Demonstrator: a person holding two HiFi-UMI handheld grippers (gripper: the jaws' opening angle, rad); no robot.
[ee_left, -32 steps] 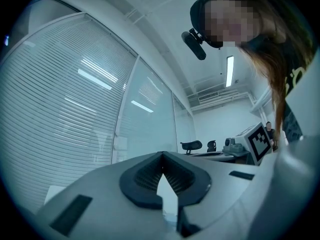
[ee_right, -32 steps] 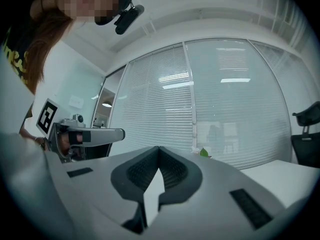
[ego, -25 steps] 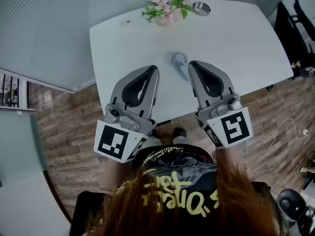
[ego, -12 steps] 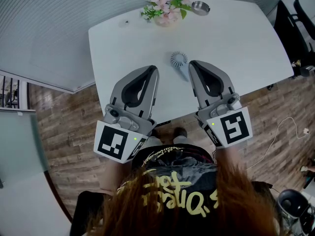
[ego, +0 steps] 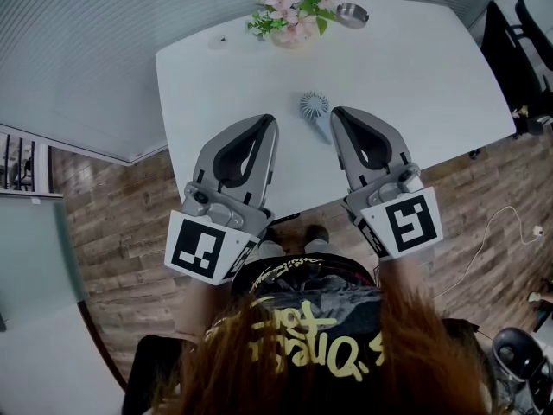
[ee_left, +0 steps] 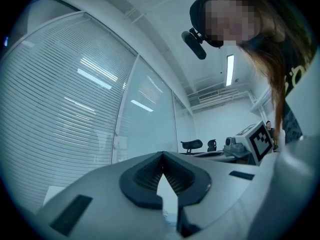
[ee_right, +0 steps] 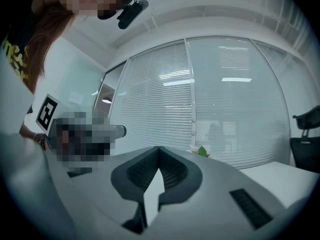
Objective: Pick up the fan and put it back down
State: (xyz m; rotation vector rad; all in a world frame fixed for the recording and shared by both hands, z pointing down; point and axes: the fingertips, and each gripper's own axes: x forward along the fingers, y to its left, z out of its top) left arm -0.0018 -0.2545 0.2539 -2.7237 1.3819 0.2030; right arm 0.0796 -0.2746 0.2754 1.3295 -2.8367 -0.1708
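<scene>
A small grey handheld fan lies flat on the white table, its round head pointing away from me and its handle toward me. In the head view my left gripper hovers over the table just left of the fan, shut and empty. My right gripper sits just right of the fan's handle, also shut with nothing in it. Neither touches the fan. In the left gripper view the left gripper has its jaws closed together, and so does the right gripper in its own view. The fan shows in neither gripper view.
A vase of pink flowers and a small metal bowl stand at the table's far edge, with a tiny dark item to their left. A black chair stands right of the table. Wooden floor surrounds it.
</scene>
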